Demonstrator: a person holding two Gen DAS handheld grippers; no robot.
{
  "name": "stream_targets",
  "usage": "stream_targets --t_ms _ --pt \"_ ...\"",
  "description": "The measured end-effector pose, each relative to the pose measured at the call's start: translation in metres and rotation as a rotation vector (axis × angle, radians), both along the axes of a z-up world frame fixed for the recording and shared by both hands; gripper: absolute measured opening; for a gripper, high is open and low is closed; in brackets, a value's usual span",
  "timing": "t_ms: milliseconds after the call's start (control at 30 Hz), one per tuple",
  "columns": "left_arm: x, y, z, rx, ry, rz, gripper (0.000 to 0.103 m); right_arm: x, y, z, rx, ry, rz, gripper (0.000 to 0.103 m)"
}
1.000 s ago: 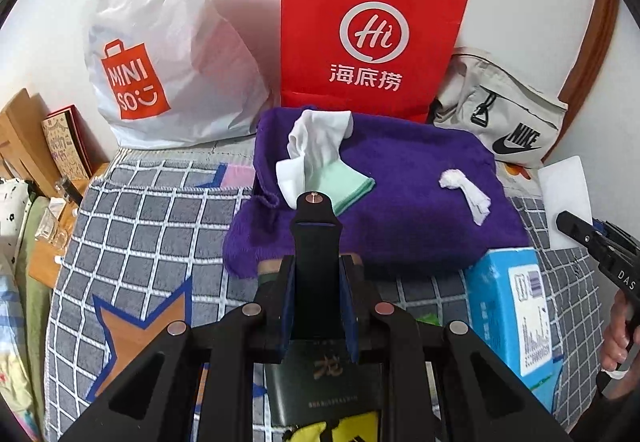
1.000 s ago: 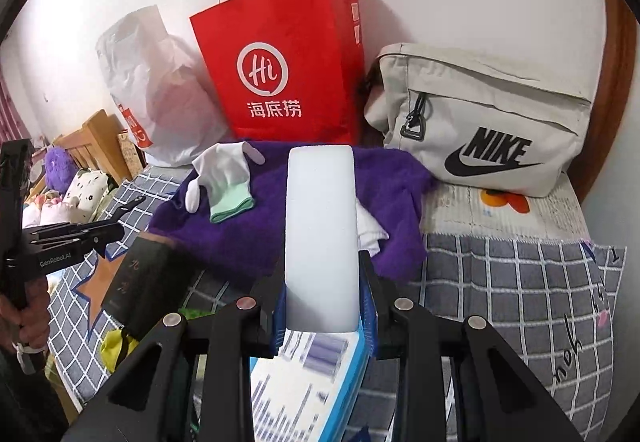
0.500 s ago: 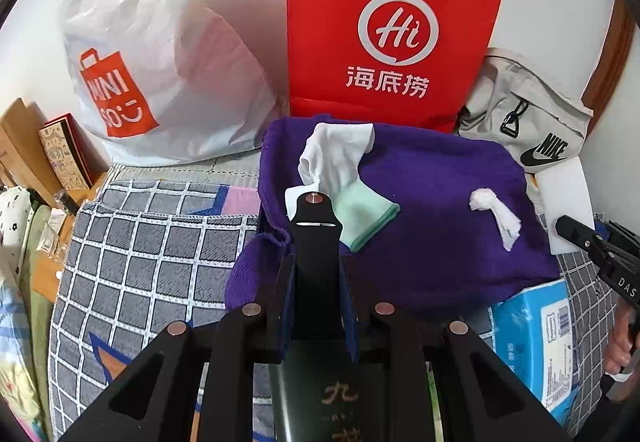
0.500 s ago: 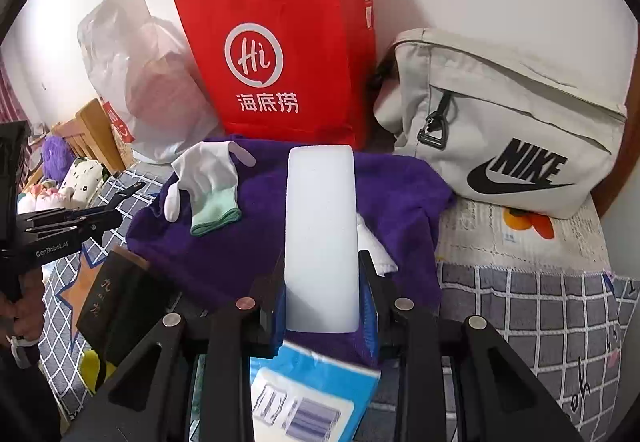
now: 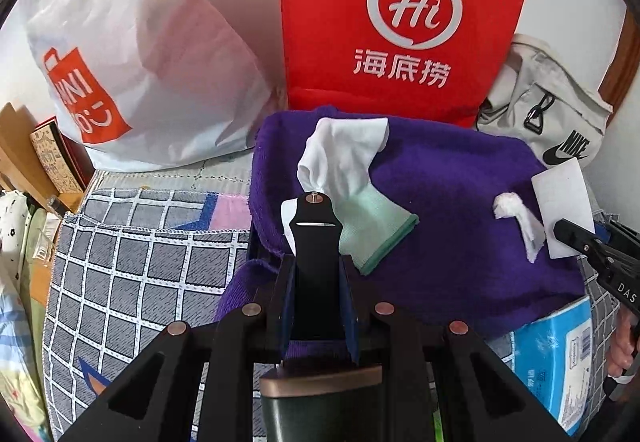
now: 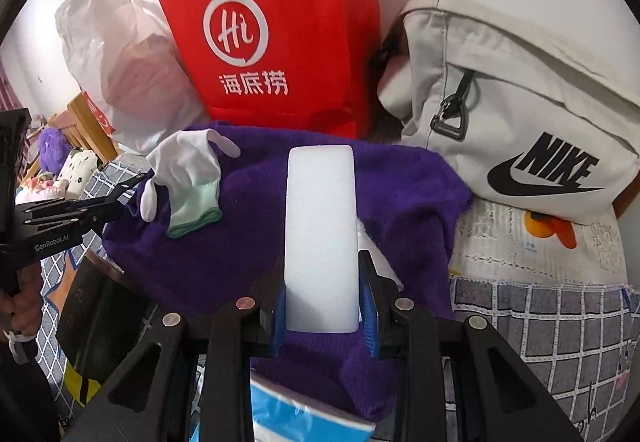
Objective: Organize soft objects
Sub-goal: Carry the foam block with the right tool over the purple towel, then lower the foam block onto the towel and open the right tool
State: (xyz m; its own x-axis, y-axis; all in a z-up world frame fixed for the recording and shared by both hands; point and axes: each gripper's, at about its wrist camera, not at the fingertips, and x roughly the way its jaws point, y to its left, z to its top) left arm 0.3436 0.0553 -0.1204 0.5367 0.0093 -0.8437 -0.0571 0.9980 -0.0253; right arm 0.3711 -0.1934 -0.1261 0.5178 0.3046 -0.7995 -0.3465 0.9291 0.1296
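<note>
- left gripper (image 5: 316, 274) squeezes a black strap (image 5: 315, 238).
- right gripper (image 6: 322, 302) squeezes a white block (image 6: 321, 234).
- white glove (image 5: 344, 166) lies on the purple towel (image 5: 460, 210).

Red paper bag (image 5: 400, 22): upright against the wall, white logo.
White plastic bag (image 5: 132, 54): left of the red one, orange print.
Beige sling bag (image 6: 520, 110): right of the red one, black lettering.
Checked cover (image 5: 132, 242): grey, white grid.
Blue packet (image 5: 560, 362): lying on the cover.

Red paper bag (image 5: 400, 22) top cut off
</note>
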Motion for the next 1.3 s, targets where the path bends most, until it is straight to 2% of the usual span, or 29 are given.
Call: stream_targets --t_ms 633,833,867,900,1000,1100,1300 --pt "0.021 -0.007 -0.023 0.007 0.064 -0.034 0.02 0.017 0.008 -0.029 -0.033 0.1 0.015 0.031" --pt "0.022 -0.005 -0.028 -0.005 0.08 -0.031 0.02 0.017 0.008 -0.029 -0.038 0.098 0.023 0.033" --pt "0.022 -0.004 -0.028 -0.014 0.085 -0.029 0.02 0.017 0.008 -0.029 -0.038 0.099 0.023 0.037" --pt "0.023 -0.003 -0.028 -0.025 0.087 -0.029 0.021 0.018 0.007 -0.029 -0.035 0.099 0.023 0.043" --pt "0.021 -0.002 -0.025 -0.034 0.077 -0.027 0.036 0.017 0.004 -0.024 -0.022 0.087 0.016 0.057" --pt "0.016 -0.003 -0.017 -0.036 0.056 -0.032 0.05 0.015 0.001 -0.017 -0.02 0.071 0.006 0.061" --pt "-0.001 -0.006 0.002 -0.028 0.018 -0.027 0.05 0.001 -0.005 0.006 -0.039 0.017 -0.027 0.064"
